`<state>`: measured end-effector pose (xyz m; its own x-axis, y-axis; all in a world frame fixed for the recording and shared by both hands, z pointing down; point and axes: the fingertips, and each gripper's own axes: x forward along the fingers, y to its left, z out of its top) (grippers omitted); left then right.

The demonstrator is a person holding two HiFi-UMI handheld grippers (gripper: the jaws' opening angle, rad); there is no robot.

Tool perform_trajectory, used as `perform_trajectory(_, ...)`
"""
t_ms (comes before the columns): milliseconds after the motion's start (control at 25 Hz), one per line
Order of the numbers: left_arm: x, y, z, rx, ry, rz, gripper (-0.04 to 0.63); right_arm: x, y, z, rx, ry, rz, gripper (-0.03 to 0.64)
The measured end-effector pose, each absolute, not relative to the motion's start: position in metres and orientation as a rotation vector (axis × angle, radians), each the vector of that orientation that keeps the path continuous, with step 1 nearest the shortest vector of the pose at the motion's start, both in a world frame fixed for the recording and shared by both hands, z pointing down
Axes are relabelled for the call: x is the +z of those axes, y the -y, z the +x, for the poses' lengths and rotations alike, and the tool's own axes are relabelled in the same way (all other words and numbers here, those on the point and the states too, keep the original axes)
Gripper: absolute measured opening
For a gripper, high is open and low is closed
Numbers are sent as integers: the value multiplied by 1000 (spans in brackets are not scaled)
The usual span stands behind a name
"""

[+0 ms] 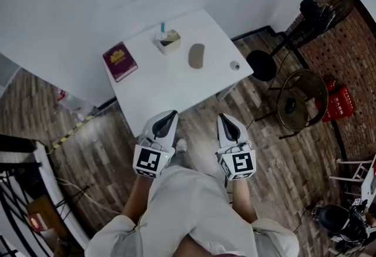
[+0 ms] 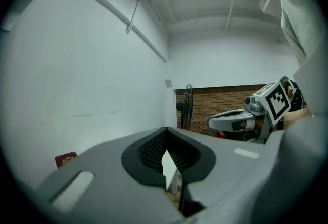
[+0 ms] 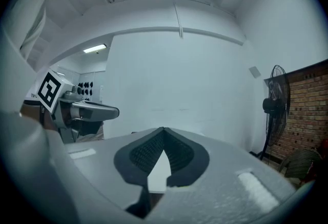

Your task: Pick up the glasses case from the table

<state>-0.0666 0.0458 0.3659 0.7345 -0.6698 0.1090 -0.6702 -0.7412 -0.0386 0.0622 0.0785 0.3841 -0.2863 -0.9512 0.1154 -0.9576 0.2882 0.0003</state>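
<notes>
**Both grippers shut and empty, short of the table**

The left gripper's jaws meet at the tips with nothing between them. The right gripper's jaws are closed the same way, also empty. In the head view both sit side by side above the wooden floor, pointing at the near edge of the white table. The glasses case lies near the table's middle, well apart from both grippers, between a small box and a little round object. A red book lies further left.

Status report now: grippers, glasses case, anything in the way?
Shut, empty: left gripper, right gripper, near table edge. Untouched on it: case. Nothing in the way.
</notes>
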Motion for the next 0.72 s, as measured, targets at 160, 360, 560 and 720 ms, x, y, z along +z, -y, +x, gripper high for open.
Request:
perform_trajectory(160, 367, -14, -67, 171, 1102, 2923, 18, 383, -51, 61, 113, 2423, 1839, 3)
perform_trajectory(360, 373, 22, -64, 161, 1045, 2932, 18, 387, -19, 61, 121, 2376, 1869, 3)
perform_trajectory(560, 373, 54, -57, 138, 996, 2951, 18, 387, 8, 65, 118, 2334, 1899, 3)
perform_trajectory(720, 376, 76, -54, 135, 968, 2958, 18, 387, 29, 65, 115, 2320, 1922, 3)
